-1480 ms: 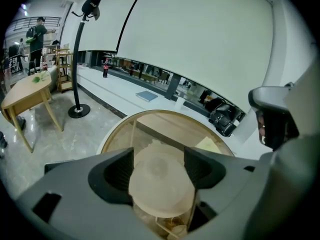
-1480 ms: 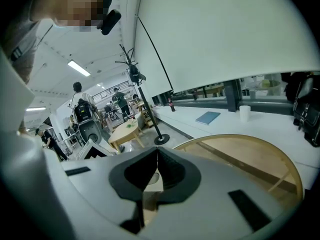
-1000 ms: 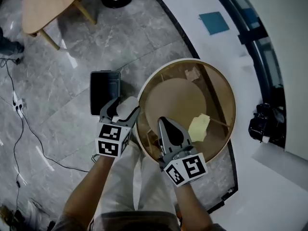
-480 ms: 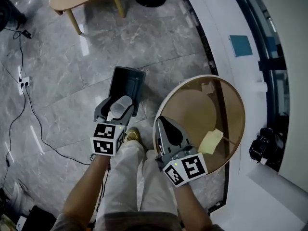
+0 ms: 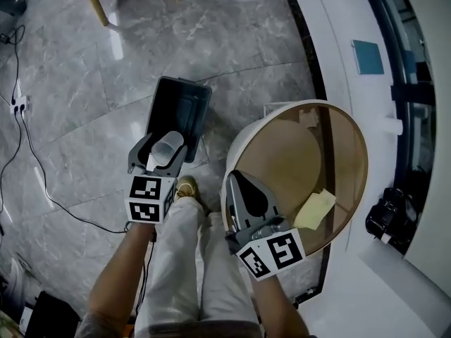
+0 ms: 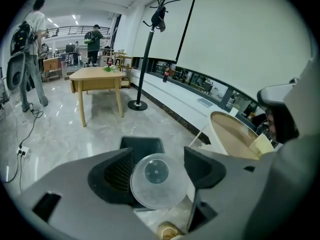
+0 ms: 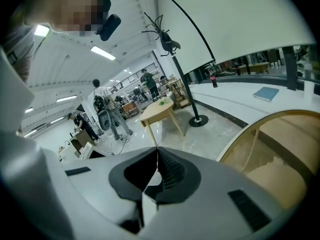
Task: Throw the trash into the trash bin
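A clear plastic cup (image 5: 168, 148) sits between the fingers of my left gripper (image 5: 159, 156), which is shut on it. The cup hangs over the near end of a black rectangular trash bin (image 5: 177, 109) on the floor. In the left gripper view the cup (image 6: 157, 180) faces me bottom-first, with the bin (image 6: 141, 145) just beyond it. My right gripper (image 5: 244, 186) is shut and empty above the near rim of a round glass-topped table (image 5: 356, 146). In the right gripper view its jaws (image 7: 157, 153) meet at the tips with nothing between them.
A yellow slip of paper (image 5: 315, 210) lies on the round table. My legs and a shoe (image 5: 187, 186) are below the grippers. A wooden table (image 6: 95, 76), a coat stand (image 6: 145, 49) and several people stand farther off. A cable (image 5: 32, 160) runs across the floor at left.
My left gripper has carried the cup away from the round table and leftward until it is over the bin's near end. The right gripper stays shut by the table rim.
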The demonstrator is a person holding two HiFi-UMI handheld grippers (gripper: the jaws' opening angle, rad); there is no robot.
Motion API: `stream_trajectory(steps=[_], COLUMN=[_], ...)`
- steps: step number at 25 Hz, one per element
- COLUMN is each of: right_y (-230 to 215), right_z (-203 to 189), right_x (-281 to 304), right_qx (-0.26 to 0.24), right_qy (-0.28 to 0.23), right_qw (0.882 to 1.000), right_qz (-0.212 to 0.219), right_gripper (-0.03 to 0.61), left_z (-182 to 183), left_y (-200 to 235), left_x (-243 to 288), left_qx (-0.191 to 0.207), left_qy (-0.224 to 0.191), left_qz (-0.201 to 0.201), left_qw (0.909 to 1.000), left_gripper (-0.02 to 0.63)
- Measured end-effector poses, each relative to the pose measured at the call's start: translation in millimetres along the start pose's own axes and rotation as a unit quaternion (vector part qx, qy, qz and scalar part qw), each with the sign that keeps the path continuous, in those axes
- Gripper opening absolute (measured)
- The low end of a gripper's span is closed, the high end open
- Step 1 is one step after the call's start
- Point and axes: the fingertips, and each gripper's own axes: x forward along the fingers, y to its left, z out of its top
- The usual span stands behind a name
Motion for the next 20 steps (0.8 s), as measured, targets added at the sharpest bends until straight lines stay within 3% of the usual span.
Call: stream_trajectory(steps=[20], right_y=[-16.5], right_z=[-6.5], right_x=[7.5], right_qx=[0.007], right_qy=[0.008], right_qw=[1.000], right_qz=[-0.004], right_gripper=[0.020], left_z=[-7.8], left_y=[13.4], left_x=[18.7], left_qx=[0.006], left_qy=[0.004], left_qz=[0.025], left_qw=[0.9997], left_gripper=[0.330])
